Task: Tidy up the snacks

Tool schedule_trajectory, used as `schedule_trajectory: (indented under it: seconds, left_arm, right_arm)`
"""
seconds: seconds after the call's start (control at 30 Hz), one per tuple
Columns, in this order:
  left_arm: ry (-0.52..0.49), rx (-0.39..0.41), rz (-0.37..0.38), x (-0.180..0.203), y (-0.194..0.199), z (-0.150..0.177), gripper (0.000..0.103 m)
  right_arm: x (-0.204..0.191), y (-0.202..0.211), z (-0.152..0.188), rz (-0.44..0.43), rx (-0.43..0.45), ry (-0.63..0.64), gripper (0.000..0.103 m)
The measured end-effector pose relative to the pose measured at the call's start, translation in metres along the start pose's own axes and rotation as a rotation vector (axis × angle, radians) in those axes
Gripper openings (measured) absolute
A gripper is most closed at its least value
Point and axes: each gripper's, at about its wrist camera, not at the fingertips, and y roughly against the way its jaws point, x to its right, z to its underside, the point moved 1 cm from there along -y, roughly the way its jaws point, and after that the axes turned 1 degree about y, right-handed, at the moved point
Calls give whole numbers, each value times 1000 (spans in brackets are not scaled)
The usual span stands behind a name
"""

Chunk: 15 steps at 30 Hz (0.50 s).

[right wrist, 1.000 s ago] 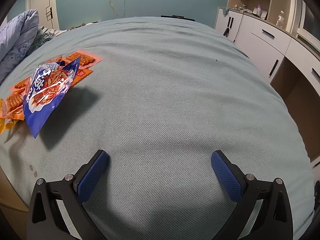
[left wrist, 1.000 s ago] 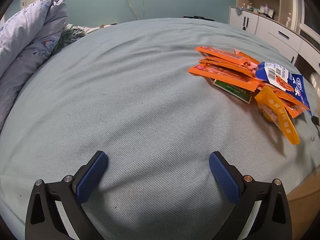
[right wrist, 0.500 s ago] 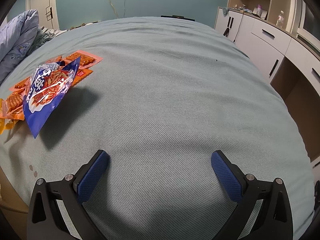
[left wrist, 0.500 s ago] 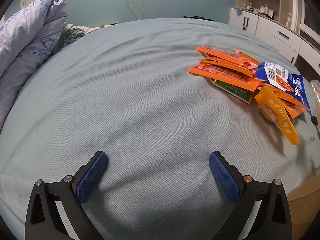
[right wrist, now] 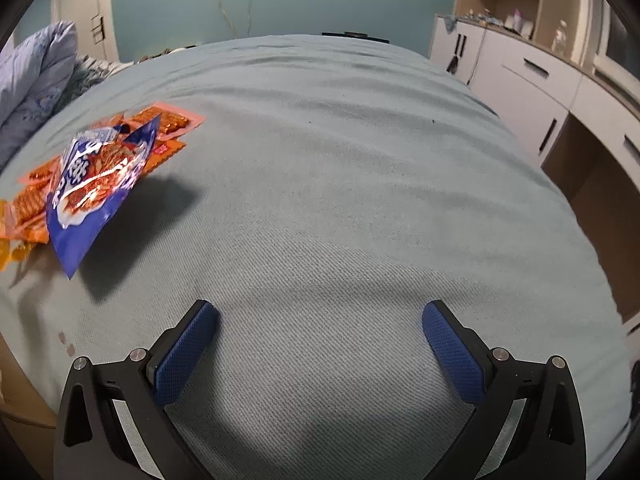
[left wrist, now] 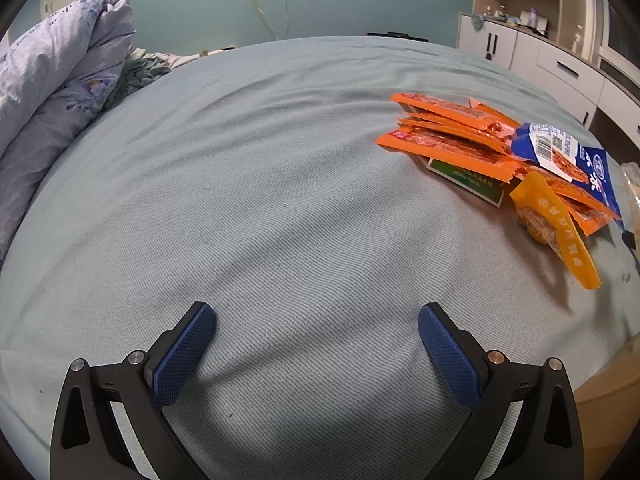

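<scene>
1. Snacks lie in one loose heap on the pale blue-green bedsheet (left wrist: 280, 220), toward the near edge of the bed: long orange foil packets (left wrist: 448, 146) fanned on top of each other, a shiny blue plastic bag with a barcode (left wrist: 560, 152) resting across them, a flat green card-like packet (left wrist: 466, 178) tucked underneath, and a yellow-orange pouch (left wrist: 560, 236) hanging off the near side.
2. My left claw (left wrist: 316, 322) is spread wide with nothing between its blue pads; the heap sits ahead and to its right, well apart from it.
3. My right claw (right wrist: 320, 322) is likewise wide open and empty; from its camera the blue bag (right wrist: 92, 184) and orange packets (right wrist: 168, 120) sit off to the left.
4. As I judge it, sorting has not begun: nothing is gripped and the heap looks untouched, so this is the approach step.
5. Next I would swing one claw to the heap and take the topmost piece first, probably the blue bag, by an edge standing clear of the packets beneath.
6. Slippery foil and the soft sheet call for a low, careful pinch.
7. Beyond are a crumpled lavender duvet (left wrist: 52, 92) and white drawers (right wrist: 532, 84).
</scene>
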Motion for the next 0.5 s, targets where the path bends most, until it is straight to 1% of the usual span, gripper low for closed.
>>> schedule_trajectory:
  seconds: [0.1, 0.23, 0.3, 0.37, 0.4, 0.43, 0.5]
  left_arm:
    - [-9, -10, -10, 2, -2, -2, 103]
    - [-7, -41, 20, 3, -7, -14, 103]
    - [1, -85, 24, 3, -7, -20, 103]
    - [-17, -147, -7, 4, -6, -26, 103]
    - [-18, -146, -48, 5, 1, -29, 103]
    - [-14, -127, -77, 4, 8, -30, 103]
    - [-4, -68, -142, 2, 29, -34, 103]
  right_arm:
    - [-10, -3, -3, 54, 2, 31, 103]
    - [-12, -10, -14, 41, -16, 10, 103]
    - [-11, -11, -19, 21, -31, 6, 103]
    - [-7, -10, -22, -7, -55, -6, 103]
    - [-5, -10, -24, -18, -106, -30, 103]
    - [-4, -9, -25, -14, -139, -37, 103]
    - [-8, -7, -31, 11, -236, -34, 103]
